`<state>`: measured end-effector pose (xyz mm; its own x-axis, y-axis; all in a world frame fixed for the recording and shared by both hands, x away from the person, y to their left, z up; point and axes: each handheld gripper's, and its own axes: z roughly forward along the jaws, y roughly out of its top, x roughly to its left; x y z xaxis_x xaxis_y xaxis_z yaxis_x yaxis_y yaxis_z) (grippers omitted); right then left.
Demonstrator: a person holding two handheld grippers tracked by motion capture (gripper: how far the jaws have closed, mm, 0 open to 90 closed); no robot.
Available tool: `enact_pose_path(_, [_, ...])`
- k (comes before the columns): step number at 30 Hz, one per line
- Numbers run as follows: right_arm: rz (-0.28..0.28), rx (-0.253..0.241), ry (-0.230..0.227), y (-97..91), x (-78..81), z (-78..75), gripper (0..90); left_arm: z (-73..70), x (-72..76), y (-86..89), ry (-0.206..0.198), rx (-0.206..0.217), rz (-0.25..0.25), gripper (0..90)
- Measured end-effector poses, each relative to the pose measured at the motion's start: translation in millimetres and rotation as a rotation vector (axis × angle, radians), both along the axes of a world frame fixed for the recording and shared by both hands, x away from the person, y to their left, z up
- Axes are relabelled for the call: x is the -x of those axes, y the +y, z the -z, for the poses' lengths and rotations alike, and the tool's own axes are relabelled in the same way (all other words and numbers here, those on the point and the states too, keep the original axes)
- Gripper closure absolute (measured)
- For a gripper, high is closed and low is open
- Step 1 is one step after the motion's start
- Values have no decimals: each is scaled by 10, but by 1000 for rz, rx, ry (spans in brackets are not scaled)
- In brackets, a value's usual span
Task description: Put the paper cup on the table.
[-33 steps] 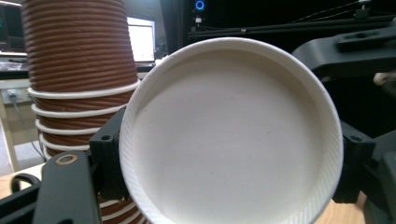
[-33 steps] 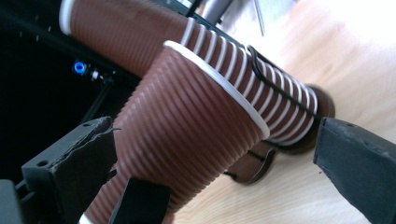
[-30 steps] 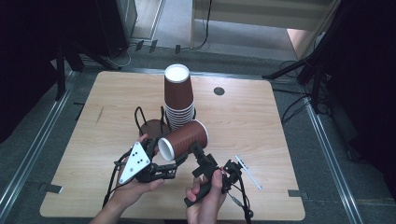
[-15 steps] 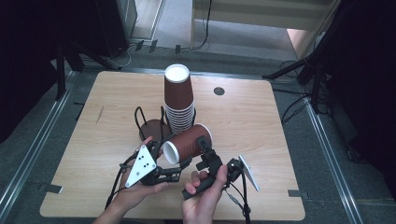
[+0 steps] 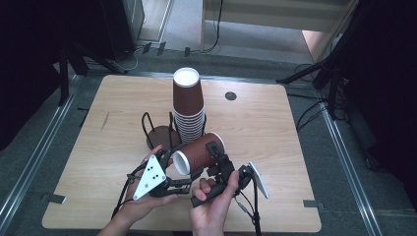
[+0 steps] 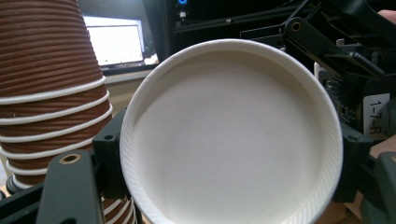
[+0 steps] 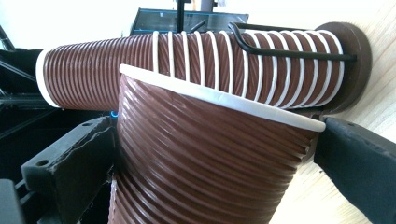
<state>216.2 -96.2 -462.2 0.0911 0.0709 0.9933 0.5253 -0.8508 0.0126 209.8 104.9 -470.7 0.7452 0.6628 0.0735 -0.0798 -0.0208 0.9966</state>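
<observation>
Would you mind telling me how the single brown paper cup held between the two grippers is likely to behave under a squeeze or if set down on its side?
The paper cup is thin-walled and empty, so it probably weighs little and would dent under a hard squeeze. Its ribbed sleeve should resist slipping. Laid on its side on the table, the tapered shape would likely roll in a curve.

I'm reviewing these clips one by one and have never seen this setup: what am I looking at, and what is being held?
A person sits at a wooden table, holding a handheld two-jaw gripper in each hand. The high view looks down from above; the other two pictures come from cameras riding on each gripper. On the table stands a stack of brown ribbed paper cups in a black wire holder. One separate cup lies sideways in the air between the grippers. The left gripper closes on its white rim end; the right gripper clamps its brown body.
</observation>
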Motion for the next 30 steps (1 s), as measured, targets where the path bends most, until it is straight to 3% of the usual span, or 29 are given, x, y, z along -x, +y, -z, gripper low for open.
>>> enact_pose_path(3, [0, -4, 2, 2, -18, 12, 0, 3, -2, 1, 14, 6, 4, 239])
enact_pose_path(19, [23, 11, 8, -28, -61, 42, 0, 39, 18, -50, -6, -20, 22, 244])
enact_pose_path(30, [-5, -15, 9, -41, -132, 99, 0, 59, 14, -53, -10, -35, 22, 246])
